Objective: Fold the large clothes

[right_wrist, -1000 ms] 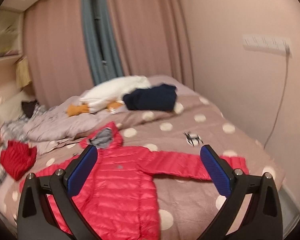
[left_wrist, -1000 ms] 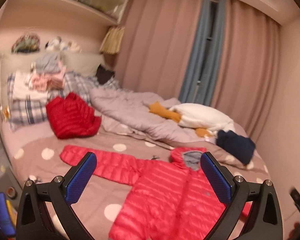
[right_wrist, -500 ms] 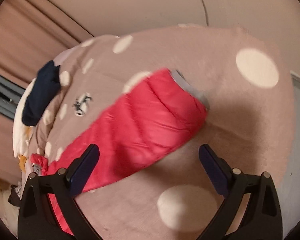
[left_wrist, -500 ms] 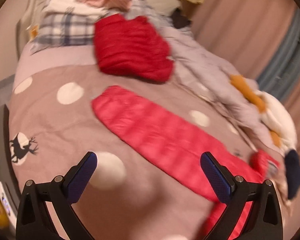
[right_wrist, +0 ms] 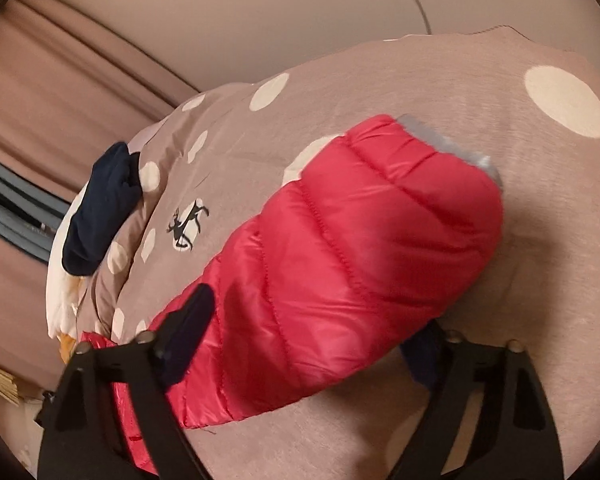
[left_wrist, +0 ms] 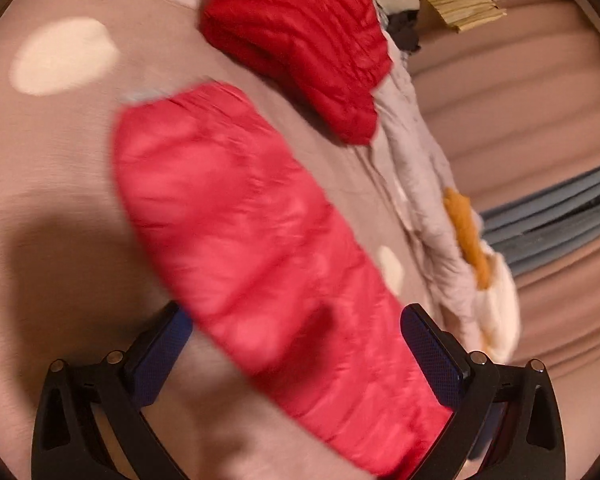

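Between the spread fingers of the left gripper [left_wrist: 296, 344], one sleeve of the pink-red quilted puffer jacket [left_wrist: 252, 248] is seen lying flat on the taupe bed cover with cream polka dots [left_wrist: 60, 152]. Nothing is clamped: the blue-padded fingers [left_wrist: 430, 356] are held wide apart, one at either edge of the sleeve, whose grey-trimmed cuff points away from the gripper. Beyond the sleeve, ahead of the fingers, a folded darker red quilted garment [left_wrist: 300, 40] is found on the cover, and to the right of it a crumpled pale grey quilt [left_wrist: 424, 168] runs alongside a white and orange plush toy [left_wrist: 476, 256].

Between the right gripper [right_wrist: 312, 332] fingers, likewise set wide apart and closed on nothing, the other sleeve of the jacket [right_wrist: 340, 272] is framed, its grey cuff [right_wrist: 452, 148] directed away from the gripper. The right-hand finger is partly hidden under the sleeve's edge. Farther off to the left, a folded navy garment [right_wrist: 100, 208] is seen on the cover, and a black deer print [right_wrist: 186, 226] lies between it and the sleeve.
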`<action>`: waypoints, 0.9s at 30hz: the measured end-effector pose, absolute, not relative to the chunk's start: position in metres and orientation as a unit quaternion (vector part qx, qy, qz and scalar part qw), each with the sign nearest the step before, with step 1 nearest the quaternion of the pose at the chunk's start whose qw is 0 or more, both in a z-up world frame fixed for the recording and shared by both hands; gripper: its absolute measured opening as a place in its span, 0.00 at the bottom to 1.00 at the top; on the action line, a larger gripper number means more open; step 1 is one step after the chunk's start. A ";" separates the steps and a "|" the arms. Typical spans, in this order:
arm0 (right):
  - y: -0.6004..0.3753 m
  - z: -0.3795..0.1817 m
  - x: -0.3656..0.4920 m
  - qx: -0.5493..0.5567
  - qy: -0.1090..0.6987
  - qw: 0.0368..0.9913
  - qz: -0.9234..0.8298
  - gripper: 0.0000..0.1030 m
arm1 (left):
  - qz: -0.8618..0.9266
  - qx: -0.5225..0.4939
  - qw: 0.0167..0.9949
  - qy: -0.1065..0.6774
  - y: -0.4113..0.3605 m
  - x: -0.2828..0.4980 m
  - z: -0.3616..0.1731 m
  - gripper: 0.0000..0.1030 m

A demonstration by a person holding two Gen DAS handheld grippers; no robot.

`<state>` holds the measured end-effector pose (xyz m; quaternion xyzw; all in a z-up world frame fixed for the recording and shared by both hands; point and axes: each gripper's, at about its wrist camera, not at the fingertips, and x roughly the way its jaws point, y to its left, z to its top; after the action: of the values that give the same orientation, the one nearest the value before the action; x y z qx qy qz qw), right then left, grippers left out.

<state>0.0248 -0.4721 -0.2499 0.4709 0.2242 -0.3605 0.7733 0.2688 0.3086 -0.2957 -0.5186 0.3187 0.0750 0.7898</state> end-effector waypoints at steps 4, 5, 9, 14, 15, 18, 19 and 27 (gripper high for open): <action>-0.478 -0.256 0.044 0.449 0.257 0.775 -0.362 0.26 | 0.102 -0.475 0.789 0.377 0.299 0.296 -0.300 0.31; -0.481 -0.256 0.045 0.446 0.259 0.775 -0.366 0.20 | 0.116 -0.470 0.790 0.375 0.300 0.296 -0.299 0.27; -0.500 -0.252 0.050 0.432 0.260 0.774 -0.383 0.10 | 0.153 -0.443 0.800 0.375 0.291 0.278 -0.288 0.12; -0.515 -0.240 0.063 0.390 0.279 0.786 -0.390 0.08 | 0.200 -0.356 0.832 0.375 0.271 0.241 -0.267 0.10; -0.515 -0.238 0.067 0.384 0.284 0.786 -0.393 0.09 | 0.202 -0.348 0.835 0.375 0.273 0.235 -0.267 0.10; -0.504 -0.223 0.074 0.355 0.289 0.796 -0.396 0.09 | 0.220 -0.299 0.854 0.365 0.265 0.218 -0.252 0.10; -0.497 -0.215 0.079 0.335 0.289 0.805 -0.395 0.09 | 0.227 -0.279 0.861 0.359 0.261 0.215 -0.246 0.10; -0.381 -0.131 0.138 0.216 0.236 0.907 -0.274 0.09 | 0.235 -0.214 0.898 0.305 0.233 0.225 -0.196 0.10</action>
<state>0.1385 -0.3807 -0.1314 0.2156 0.2356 -0.2736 0.9073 0.2251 0.2325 -0.1961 -0.2137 0.3046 0.2351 0.8979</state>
